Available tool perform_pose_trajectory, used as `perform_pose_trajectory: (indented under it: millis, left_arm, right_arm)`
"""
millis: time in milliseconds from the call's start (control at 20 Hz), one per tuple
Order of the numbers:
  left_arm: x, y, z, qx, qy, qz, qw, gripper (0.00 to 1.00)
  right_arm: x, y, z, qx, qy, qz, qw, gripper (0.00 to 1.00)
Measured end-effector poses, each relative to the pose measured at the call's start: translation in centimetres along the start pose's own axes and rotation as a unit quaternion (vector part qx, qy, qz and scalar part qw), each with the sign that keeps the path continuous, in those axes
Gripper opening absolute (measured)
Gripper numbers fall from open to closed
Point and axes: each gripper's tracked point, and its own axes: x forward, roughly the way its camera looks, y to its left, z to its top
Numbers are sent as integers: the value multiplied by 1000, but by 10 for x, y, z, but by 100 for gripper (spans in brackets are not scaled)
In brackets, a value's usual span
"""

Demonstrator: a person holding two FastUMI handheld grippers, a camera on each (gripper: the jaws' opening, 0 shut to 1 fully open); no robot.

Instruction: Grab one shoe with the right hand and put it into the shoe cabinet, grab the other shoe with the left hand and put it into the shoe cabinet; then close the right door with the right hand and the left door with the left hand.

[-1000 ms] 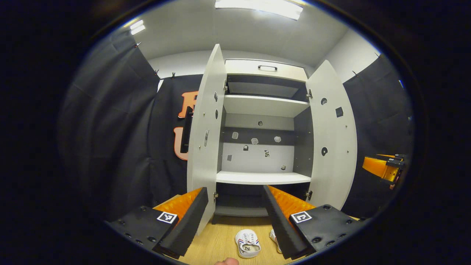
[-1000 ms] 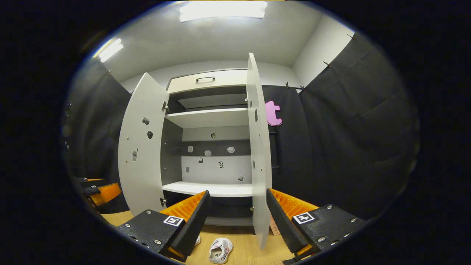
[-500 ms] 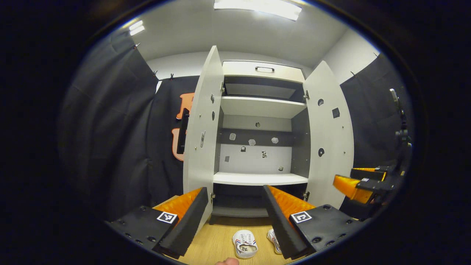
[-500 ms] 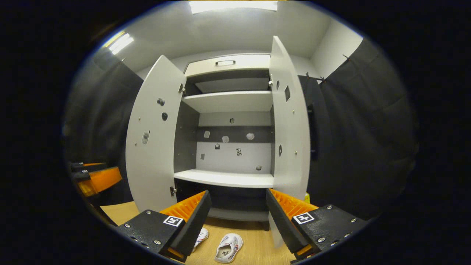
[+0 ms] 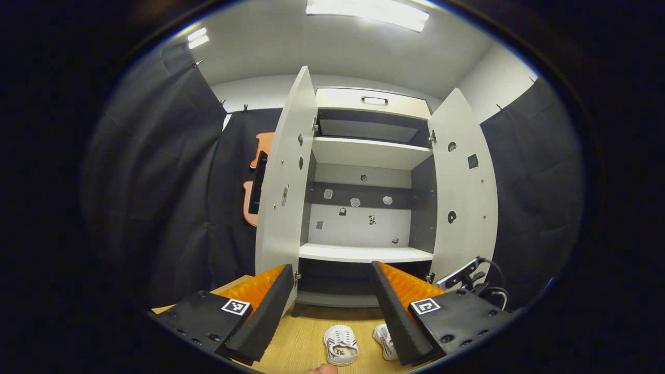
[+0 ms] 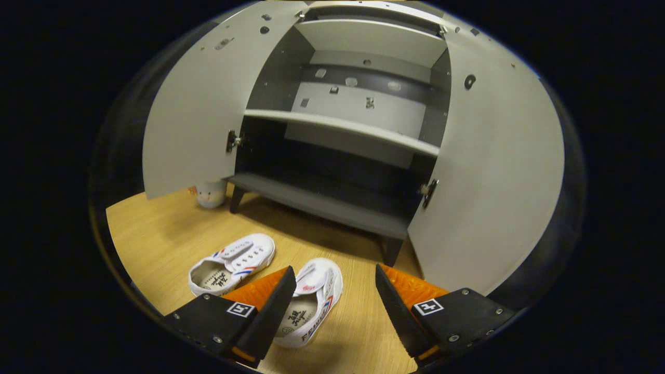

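Two white shoes with red and blue stripes lie side by side on the wooden floor in front of the open shoe cabinet (image 6: 317, 202). In the right gripper view, the right shoe (image 6: 311, 298) lies just below my right gripper (image 6: 335, 306), between its open fingers and partly behind the left one. The left shoe (image 6: 234, 262) rests farther left. In the left gripper view, my left gripper (image 5: 332, 311) is held higher, open and empty, facing the cabinet (image 5: 363, 253). Below it lie both shoes (image 5: 340, 345), the second shoe (image 5: 384, 340) partly hidden by a finger.
Both cabinet doors stand wide open: the left door (image 6: 197, 104) and the right door (image 6: 493, 171). A small white object (image 6: 210, 195) sits on the floor under the left door. A cabled piece of hardware (image 5: 465, 275) shows by the right door.
My right gripper has tipped down and dropped towards the floor, now close over the right shoe. The left gripper has barely moved. Both stay open.
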Motion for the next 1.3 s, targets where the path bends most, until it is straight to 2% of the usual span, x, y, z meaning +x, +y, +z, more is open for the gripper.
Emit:
perform_pose_trajectory:
  millis: [150,300,350,400,450,500,700,750,850,900,950,1100,1150,1200,1300]
  left_arm:
    - [0,9,0,9,0,11,1000,96]
    - [1,15,-3,14,6,18,1000,94]
    - [0,17,-4,16,8,19,1000,99]
    - [1,18,-5,17,11,22,1000,99]
    - [1,19,-6,17,14,24,999,93]
    - [1,18,-6,16,14,26,999,96]
    - [0,15,-9,19,19,27,999,96]
    - [0,15,-8,22,18,28,999,96]
    - [-1,14,-8,26,18,28,999,96]
    - [-2,13,-8,26,17,27,999,96]
    - [-3,11,-8,25,17,26,999,96]
    - [-3,11,-10,23,17,25,999,96]
    - [-2,11,-11,22,18,24,999,99]
    - [-1,11,-12,21,18,23,999,96]
    - [0,10,-12,18,18,20,999,96]
  right_arm:
    - [17,-9,-35,14,48,-18,999,95]
    - [37,-17,-48,9,63,-31,997,95]
    - [45,-20,-51,6,69,-32,997,95]
    - [52,-20,-54,9,80,-31,996,94]
    - [59,-18,-56,17,85,-26,996,88]
    - [68,-19,-56,22,86,-26,996,86]
    - [84,-2,-68,37,113,4,993,70]
    - [86,-2,-69,34,114,-1,993,53]
    - [86,-11,-65,21,103,-23,994,27]
    - [87,-14,-64,21,100,-28,994,19]
    - [85,-13,-62,27,98,-25,994,5]
    - [76,-14,-59,34,96,-21,995,1]
    - [70,-17,-52,35,85,-21,996,2]
    - [61,-18,-42,37,72,-22,996,2]
    - [39,-21,-21,45,44,-28,998,1]
